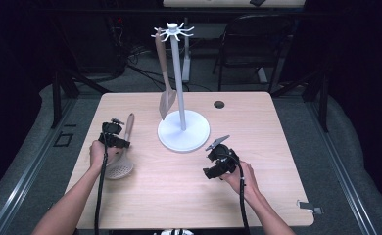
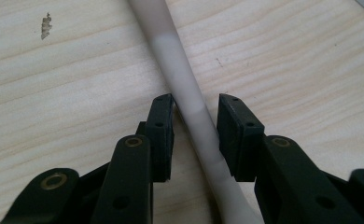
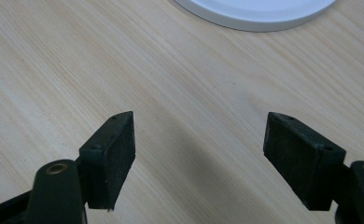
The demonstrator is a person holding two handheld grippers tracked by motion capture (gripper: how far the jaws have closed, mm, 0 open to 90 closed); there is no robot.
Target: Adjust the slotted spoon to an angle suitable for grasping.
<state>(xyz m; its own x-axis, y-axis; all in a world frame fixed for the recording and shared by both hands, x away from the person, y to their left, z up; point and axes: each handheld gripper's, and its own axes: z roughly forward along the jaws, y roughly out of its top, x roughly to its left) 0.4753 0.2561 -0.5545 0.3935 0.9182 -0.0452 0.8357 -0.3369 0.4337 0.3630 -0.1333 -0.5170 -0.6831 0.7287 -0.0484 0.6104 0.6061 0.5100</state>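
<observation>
The left claw (image 1: pixel 114 138) is held low over the desk (image 1: pixel 179 196) with its jaws parted around the handle of the slotted spoon (image 1: pixel 120 164) lying there, while the right claw (image 1: pixel 218 159), spread wide, is tilted toward the stand (image 1: pixel 183 131).

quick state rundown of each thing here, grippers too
left gripper: jaws open around the skimmer handle, not clamped
right gripper: open wide, empty, over bare table
skimmer: lying flat on the table
spatula: hanging from the stand's top hooks
stand: upright
</observation>
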